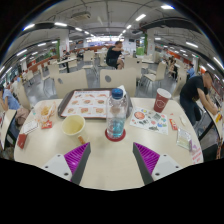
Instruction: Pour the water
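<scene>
A clear plastic water bottle [117, 116] with a blue cap stands upright on a round red coaster [116, 135], in the middle of the cream round table [110, 165]. Left of it sits a yellow cup [74, 125]. A red-brown cup [162, 99] stands farther off to the right. My gripper [112, 160] is open, its purple pads [76, 160] spread wide, with nothing between the fingers. The bottle stands just ahead of the fingers, centred between them, apart from both.
A grey tray [86, 104] with a pale patterned surface lies behind the bottle. A patterned round mat [150, 120] lies to the right, small items at the table's left edge [28, 128]. People [190, 90] sit and stand around the hall beyond.
</scene>
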Action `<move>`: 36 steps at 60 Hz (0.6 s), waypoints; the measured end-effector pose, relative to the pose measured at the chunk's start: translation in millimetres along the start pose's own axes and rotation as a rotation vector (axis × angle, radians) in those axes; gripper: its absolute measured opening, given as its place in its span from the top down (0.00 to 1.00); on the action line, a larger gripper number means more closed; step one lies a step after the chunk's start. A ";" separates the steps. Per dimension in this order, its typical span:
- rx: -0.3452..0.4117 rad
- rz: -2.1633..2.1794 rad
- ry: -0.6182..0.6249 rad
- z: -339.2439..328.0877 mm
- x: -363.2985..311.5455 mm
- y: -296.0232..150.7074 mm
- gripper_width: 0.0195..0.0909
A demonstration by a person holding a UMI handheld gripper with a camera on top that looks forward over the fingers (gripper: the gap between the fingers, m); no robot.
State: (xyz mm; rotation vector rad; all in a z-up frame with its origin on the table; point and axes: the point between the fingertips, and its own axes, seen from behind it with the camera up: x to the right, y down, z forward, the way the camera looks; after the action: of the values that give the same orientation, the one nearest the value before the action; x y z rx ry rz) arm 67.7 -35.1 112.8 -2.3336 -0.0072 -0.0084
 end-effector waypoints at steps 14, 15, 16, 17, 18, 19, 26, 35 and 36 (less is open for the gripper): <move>-0.020 0.032 0.062 -87.4 -27.6 35.0 0.08; -0.022 0.033 0.063 -91.0 -29.6 37.1 0.08; -0.023 0.034 0.063 -94.6 -31.6 38.9 0.08; -0.021 0.034 0.063 -97.6 -33.8 40.1 0.08; -0.019 0.032 0.062 -102.9 -36.4 40.6 0.08; -0.015 0.030 0.062 -105.1 -38.2 41.3 0.08; -0.004 0.013 0.065 -116.8 -48.7 46.1 0.08; 0.003 0.008 0.049 -128.8 -60.1 45.2 0.08; 0.004 0.006 0.051 -129.4 -60.2 44.9 0.08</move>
State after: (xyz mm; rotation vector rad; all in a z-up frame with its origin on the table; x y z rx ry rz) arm 7.3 -159.8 169.2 -2.3286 0.0257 -0.0650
